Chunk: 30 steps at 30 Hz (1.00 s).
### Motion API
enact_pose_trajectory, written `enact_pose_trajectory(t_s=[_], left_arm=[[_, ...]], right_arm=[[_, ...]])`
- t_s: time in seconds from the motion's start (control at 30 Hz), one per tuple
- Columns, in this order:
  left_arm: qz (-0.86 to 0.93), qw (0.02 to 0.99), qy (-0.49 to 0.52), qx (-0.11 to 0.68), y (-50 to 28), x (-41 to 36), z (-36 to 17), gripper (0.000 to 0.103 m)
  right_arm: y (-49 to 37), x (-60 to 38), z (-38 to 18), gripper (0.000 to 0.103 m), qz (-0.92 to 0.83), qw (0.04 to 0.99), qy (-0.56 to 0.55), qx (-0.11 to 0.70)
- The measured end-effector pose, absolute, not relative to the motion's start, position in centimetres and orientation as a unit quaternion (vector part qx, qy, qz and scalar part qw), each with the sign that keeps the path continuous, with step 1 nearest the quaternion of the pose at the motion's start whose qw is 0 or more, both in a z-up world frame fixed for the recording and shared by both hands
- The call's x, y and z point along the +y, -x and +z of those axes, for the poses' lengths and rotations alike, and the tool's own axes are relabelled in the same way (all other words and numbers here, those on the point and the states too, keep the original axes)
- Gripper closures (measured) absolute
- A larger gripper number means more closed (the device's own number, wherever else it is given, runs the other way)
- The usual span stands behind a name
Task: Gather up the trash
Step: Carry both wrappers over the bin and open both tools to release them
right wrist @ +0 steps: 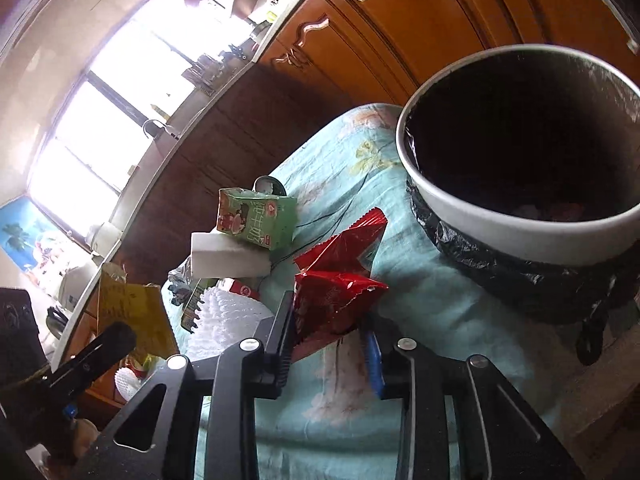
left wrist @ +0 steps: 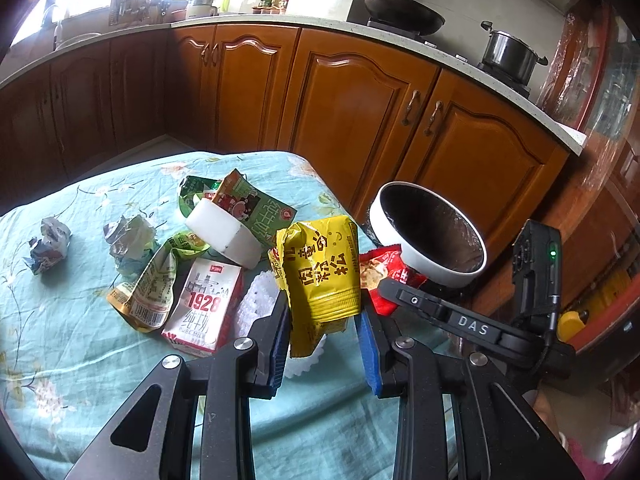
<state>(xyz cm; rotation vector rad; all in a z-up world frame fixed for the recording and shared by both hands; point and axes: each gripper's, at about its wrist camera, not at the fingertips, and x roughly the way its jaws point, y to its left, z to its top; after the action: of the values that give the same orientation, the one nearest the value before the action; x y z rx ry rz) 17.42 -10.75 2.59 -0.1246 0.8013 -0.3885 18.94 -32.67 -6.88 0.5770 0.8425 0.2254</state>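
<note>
My left gripper (left wrist: 324,328) is shut on a yellow snack pouch (left wrist: 320,268) and holds it above the table. My right gripper (right wrist: 330,340) is shut on a red wrapper (right wrist: 340,280), which also shows in the left wrist view (left wrist: 380,276). A white trash bin (right wrist: 520,236) with a black liner stands just right of the table edge; it also shows in the left wrist view (left wrist: 432,264). More trash lies on the table: a red-and-white 1928 milk carton (left wrist: 204,308), a green milk carton (left wrist: 252,208), a white foam block (left wrist: 224,232) and crumpled wrappers (left wrist: 128,240).
The table has a light-blue floral cloth (left wrist: 80,340). Wooden kitchen cabinets (left wrist: 340,92) stand behind it, with a wok (left wrist: 400,12) and a pot (left wrist: 508,56) on the counter. White foam netting (right wrist: 224,320) lies near my grippers.
</note>
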Motion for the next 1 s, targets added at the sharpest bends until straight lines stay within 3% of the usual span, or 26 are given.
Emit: enact_pose_trajectory(t_s=[0.33,1.0], left_arm=[[-0.235,0.888,0.031,0.394,-19.5,-16.2,2.2,0.073],[-0.285,0.859,-0.021,0.426,-29.1,-27.3,0.5,0.072]], right_arm=[[-15.8,-36.3,-0.8,0.075,0.043,0.925,-0.145,0.348],[-19.4,-43.2,-1.4,0.073,0.008,0.910,-0.078,0.408]])
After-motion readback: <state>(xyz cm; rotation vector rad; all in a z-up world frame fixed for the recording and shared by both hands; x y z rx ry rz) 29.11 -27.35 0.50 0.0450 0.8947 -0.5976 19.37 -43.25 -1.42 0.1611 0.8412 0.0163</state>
